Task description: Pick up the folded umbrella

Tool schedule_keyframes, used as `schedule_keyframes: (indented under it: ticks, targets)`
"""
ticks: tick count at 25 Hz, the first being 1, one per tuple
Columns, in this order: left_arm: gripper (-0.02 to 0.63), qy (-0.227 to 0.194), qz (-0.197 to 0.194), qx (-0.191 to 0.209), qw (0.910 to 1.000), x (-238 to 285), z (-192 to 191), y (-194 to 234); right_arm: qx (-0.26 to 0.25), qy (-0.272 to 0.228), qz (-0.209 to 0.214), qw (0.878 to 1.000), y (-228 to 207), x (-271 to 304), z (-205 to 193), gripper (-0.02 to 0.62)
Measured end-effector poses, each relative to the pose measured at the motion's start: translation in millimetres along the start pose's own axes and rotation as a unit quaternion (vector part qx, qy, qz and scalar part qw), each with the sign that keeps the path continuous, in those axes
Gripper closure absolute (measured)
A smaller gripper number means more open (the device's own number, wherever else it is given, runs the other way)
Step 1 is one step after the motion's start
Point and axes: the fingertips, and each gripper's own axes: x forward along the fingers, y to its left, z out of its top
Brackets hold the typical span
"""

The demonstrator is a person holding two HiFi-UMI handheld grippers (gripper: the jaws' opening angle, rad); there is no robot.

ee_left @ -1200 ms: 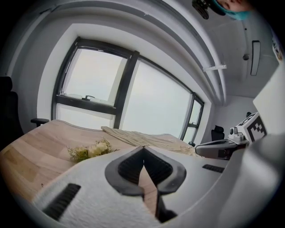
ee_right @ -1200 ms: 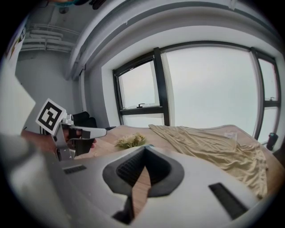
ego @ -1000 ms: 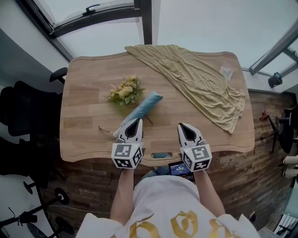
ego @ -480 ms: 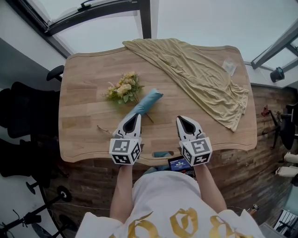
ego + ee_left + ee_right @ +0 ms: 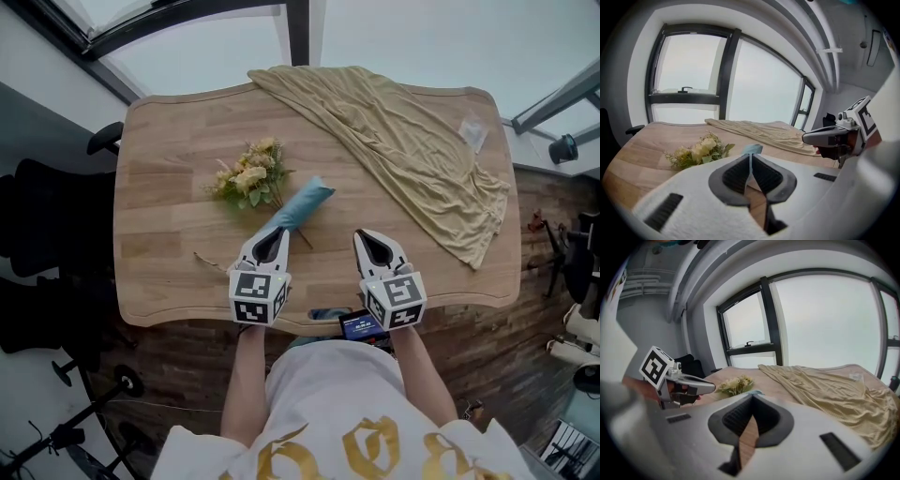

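Note:
The folded umbrella (image 5: 294, 209), light blue, lies slantwise on the wooden table (image 5: 159, 202) just right of a bunch of pale yellow flowers (image 5: 247, 178). My left gripper (image 5: 272, 233) is shut with nothing in it, and its tips sit over the umbrella's near end. In the left gripper view only the umbrella's far end (image 5: 753, 149) shows above the closed tips of that gripper (image 5: 750, 157). My right gripper (image 5: 367, 235) hovers to the umbrella's right, also shut and empty. In the right gripper view a sliver of umbrella (image 5: 755, 392) peeks over that gripper's tips (image 5: 752, 397).
A tan cloth (image 5: 412, 150) is draped across the table's far right, with a small clear plastic item (image 5: 472, 132) on it. The flowers' stem (image 5: 211, 262) trails toward the front edge. A black chair (image 5: 52, 234) stands to the left. A small screen (image 5: 361, 325) shows at the person's waist.
Both grippers have sunk a little toward the table and stayed shut. The left one tipped downward over the umbrella's near end. The umbrella has not moved.

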Motion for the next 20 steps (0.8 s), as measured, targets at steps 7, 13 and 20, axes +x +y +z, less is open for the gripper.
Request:
schedule_keyframes:
  ticks: [7,13,20]
  targets:
    - [0.465,0.09,-0.031,0.041,0.9946,22,-29,0,0.009,0.023,0.005,1.0,-3,20,-12,0.584]
    - [0.402,0.168,-0.037,0.102,0.9798,39,-53,7,0.017,0.036,0.002,0.999,-13,33,-20,0.584]
    - [0.307,0.246,-0.051,0.139,0.9579,55,-73,16,0.032,0.054,-0.002,0.998,-25,48,-30,0.584]
